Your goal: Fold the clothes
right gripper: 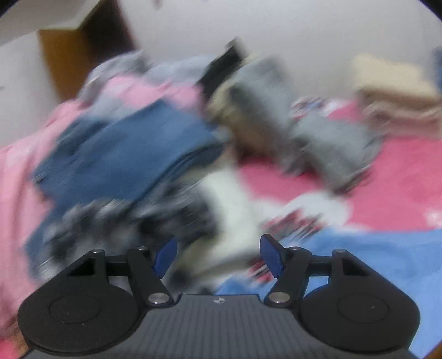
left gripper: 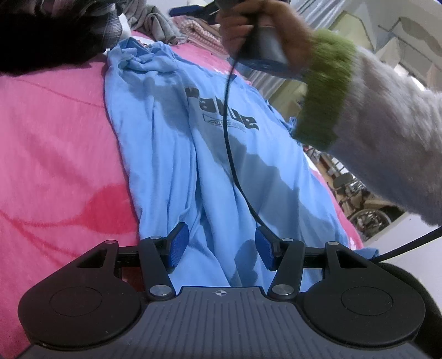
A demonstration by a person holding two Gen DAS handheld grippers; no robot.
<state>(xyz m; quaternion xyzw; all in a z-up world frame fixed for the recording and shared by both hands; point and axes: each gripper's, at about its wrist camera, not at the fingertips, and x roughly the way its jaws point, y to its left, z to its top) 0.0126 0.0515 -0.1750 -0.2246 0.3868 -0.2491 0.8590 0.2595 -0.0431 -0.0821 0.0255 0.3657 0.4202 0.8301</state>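
Observation:
A light blue T-shirt [left gripper: 165, 143] with dark lettering lies lengthwise on the pink bedspread [left gripper: 55, 138], its sides folded inward and its far end bunched. My left gripper [left gripper: 222, 247] hovers over the shirt's near hem, open, with the cloth lying flat below its blue pads [left gripper: 178, 245]. In the left wrist view a hand [left gripper: 248, 24] with a green cuff and fuzzy grey sleeve holds the other gripper's handle above the shirt. My right gripper [right gripper: 218, 255] stands open with nothing between its fingers, a corner of the blue shirt [right gripper: 373, 256] to its lower right. That view is smeared by motion.
A black cable [left gripper: 229, 138] hangs across the shirt. Unfolded clothes are heaped at the bed's far end: a dark blue garment [right gripper: 124, 149], grey pieces [right gripper: 326, 138], a beige folded stack [right gripper: 392, 82]. The bed's right edge [left gripper: 356, 234] drops off beside the shirt.

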